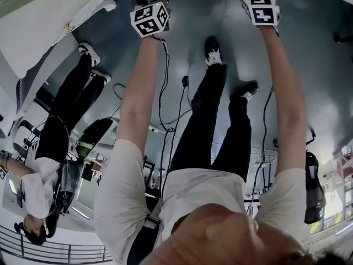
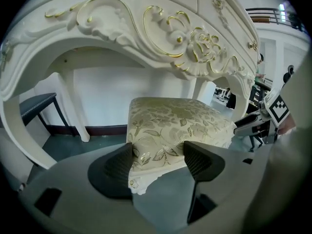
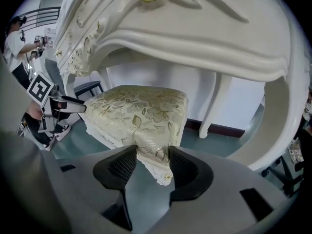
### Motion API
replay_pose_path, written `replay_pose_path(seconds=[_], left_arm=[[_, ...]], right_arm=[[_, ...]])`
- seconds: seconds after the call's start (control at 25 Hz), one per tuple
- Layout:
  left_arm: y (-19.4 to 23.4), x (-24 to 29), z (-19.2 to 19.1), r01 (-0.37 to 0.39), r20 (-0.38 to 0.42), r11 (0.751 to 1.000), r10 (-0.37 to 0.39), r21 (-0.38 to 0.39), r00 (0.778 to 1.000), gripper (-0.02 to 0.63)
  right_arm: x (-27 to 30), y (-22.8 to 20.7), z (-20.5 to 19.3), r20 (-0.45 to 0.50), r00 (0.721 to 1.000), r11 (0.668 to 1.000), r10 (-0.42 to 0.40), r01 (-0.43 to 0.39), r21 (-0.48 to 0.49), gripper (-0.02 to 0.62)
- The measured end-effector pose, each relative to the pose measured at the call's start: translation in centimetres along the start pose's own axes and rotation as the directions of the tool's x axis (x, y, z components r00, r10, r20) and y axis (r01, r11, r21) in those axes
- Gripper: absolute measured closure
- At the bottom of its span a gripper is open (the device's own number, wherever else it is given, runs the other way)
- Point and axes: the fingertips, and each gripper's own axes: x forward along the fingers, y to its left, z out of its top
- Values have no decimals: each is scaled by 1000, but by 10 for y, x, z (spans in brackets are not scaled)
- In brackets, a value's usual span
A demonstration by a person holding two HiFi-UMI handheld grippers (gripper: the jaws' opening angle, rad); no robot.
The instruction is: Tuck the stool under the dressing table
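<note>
The stool (image 2: 175, 121) has a cream cushion with a leaf pattern and a white frame. It stands on the floor at the knee arch of the white, gold-trimmed dressing table (image 2: 161, 38). My left gripper (image 2: 158, 157) is shut on the stool's near left corner, with the cushion edge between both pads. In the right gripper view the stool (image 3: 141, 111) sits below the dressing table (image 3: 195, 28), and my right gripper (image 3: 152, 162) is shut on its near right corner. The head view shows only both marker cubes (image 1: 150, 18) (image 1: 260, 7) at the top edge. The stool is hidden there.
The table's white legs (image 2: 80, 106) (image 3: 209, 108) flank the arch against a white wall. A dark chair (image 2: 36, 104) stands left of the table. Another person (image 1: 60, 131) stands to my left. Cables (image 1: 165, 109) trail over the dark floor by my feet.
</note>
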Motion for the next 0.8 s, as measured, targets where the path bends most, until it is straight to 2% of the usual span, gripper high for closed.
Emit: replay_pose_path(seconds=[0.2,0.4,0.68,0.8], left_arm=[[8,14,16,-24,56,1000,23,5,998,265],[8,25,21,-40,117,999,39,7,992,265],[13,30,29,-58,156,998,56,10,986,265],[14,32,30,-56,154,998,54,12,987,264]], right_arm=[[14,-10,18,60,998,999,-36,37,-8,357],[17,-18,26,123,986,993,-113,110,33,357],[23,-24,33,217,964,988,-151,142,56,357],[25,-25,34,226,961,986,-162,148,76,357]])
